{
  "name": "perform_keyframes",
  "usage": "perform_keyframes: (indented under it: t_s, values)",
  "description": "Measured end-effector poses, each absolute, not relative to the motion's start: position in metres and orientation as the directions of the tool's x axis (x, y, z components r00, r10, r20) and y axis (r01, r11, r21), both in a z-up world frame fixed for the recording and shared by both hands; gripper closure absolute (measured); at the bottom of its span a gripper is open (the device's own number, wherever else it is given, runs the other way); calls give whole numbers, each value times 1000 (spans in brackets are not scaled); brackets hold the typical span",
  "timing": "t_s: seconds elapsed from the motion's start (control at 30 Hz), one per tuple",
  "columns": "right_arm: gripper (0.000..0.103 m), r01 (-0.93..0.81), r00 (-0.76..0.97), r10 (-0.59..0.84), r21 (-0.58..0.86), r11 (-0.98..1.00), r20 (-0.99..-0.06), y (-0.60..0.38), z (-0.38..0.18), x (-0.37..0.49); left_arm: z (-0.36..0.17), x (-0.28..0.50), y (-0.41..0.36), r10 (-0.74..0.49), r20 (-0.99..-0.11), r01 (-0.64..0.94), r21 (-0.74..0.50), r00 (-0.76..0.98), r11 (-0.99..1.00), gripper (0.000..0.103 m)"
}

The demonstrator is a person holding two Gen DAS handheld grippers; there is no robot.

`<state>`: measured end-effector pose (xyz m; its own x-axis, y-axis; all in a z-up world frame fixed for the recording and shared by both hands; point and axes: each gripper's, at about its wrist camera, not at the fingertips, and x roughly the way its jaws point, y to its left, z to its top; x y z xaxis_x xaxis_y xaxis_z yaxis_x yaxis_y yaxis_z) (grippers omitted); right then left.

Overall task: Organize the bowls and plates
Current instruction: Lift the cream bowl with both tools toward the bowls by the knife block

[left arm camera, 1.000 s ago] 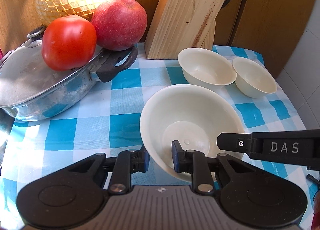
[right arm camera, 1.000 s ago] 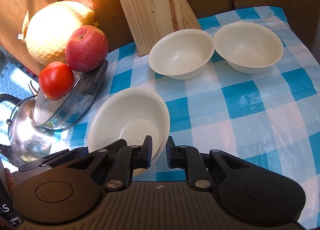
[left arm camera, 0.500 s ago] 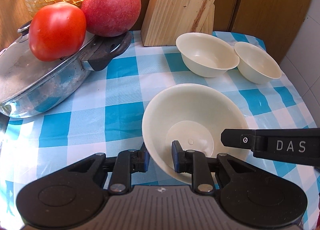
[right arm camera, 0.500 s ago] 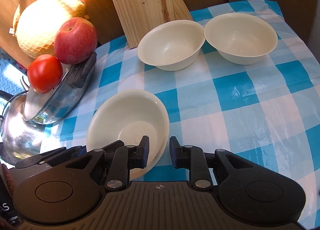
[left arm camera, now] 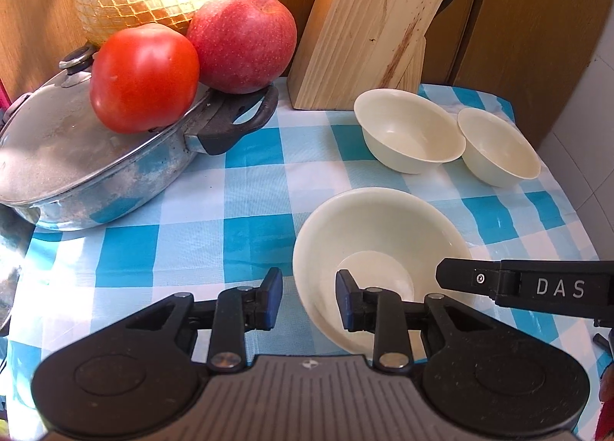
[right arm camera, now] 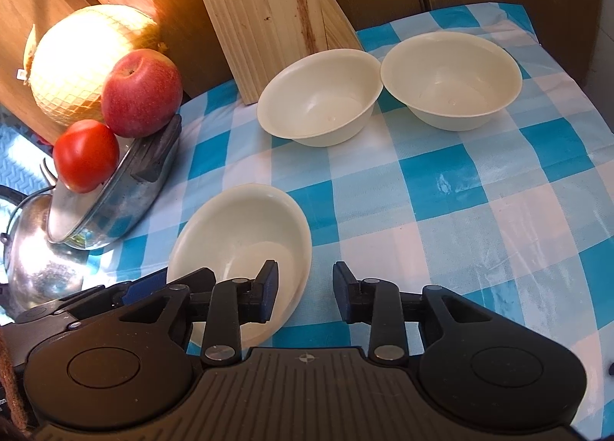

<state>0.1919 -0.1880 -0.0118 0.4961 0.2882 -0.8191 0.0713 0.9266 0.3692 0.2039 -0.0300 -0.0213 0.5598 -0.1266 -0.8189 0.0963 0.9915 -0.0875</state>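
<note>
Jaws of both grippers have just been opening, left gripper [left arm camera: 309, 299] and right gripper [right arm camera: 305, 293] straddling the cream plate's [left arm camera: 378, 237] rim unclamped; back straight off before you fetch the bowls [right arm camera: 320, 96].

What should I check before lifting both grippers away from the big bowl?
1. Left gripper released: ok; its fingers have just been opening, big bowl rim between them, unpinched.
2. Right gripper released: ok; likewise just been opening, the opposite rim between its fingers.
3. Big bowl resting on tablecloth: ok.
4. Corner bowl and neighbour bowl empty, upright: ok.
5. Tomato and apple steady on pan lid: cannot tell.
</note>
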Motion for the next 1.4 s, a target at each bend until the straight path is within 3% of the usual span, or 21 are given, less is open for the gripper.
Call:
perform_keyframes:
  t_s: [0.17, 0.3, 0.37, 0.7, 1.13, 1.4]
  values:
    - [60, 79, 516, 286, 377, 923, -808, -194, -8, 189, -12, 206, -28, -141, -806, 73, -120, 575, 990, 79]
    - [59, 99, 540, 279, 389, 916, -794, -203, -3, 189, 5, 200, -36, -116, -786, 87, -80, 607, 993, 78]
    - [59, 114, 563, 268, 395, 912, -782, -209, 3, 190, 12, 193, -35, -106, -769, 78, -73, 631, 994, 73]
    - [45, 150, 687, 198, 403, 903, -699, -237, 41, 168, 35, 201, -49, -133, -734, 66, -119, 667, 991, 66]
    - [45, 213, 683, 194, 446, 869, -705, -245, 19, 209, 18, 261, -57, -142, -753, 36, -155, 642, 987, 65]
    - [48, 246, 663, 234, 503, 829, -711, -245, 2, 235, 7, 291, -65, -123, -765, 60, -110, 632, 992, 65]
